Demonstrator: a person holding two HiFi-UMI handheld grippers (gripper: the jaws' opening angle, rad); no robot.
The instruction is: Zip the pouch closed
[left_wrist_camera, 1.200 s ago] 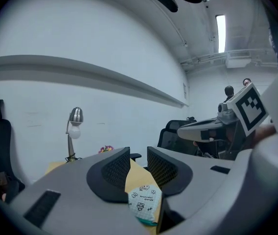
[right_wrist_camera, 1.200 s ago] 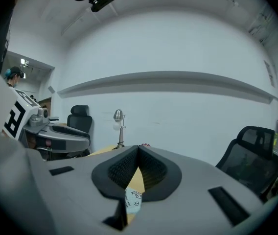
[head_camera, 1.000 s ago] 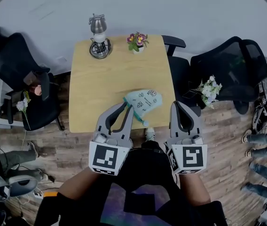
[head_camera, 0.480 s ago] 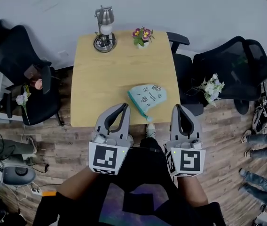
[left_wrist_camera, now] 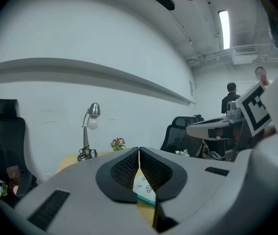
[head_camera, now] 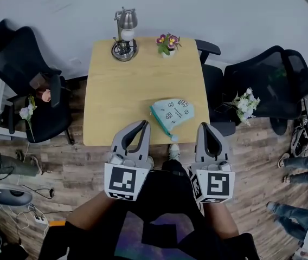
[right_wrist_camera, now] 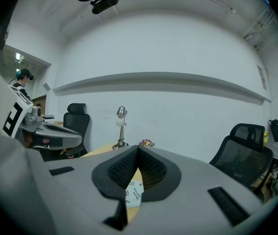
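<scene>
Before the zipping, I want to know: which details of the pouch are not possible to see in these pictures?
Zipper state and slider of the pouch: head view, too small.
Most of the pouch, left gripper view: hidden behind the shut left tool.
The same in the right gripper view, behind the shut right tool.

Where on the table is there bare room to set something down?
The left half of the table is bare, from the lamp down to the near edge, left of the pouch. Crowded: the far edge, with lamp and flower pot, and the near right corner, with the pouch.
</scene>
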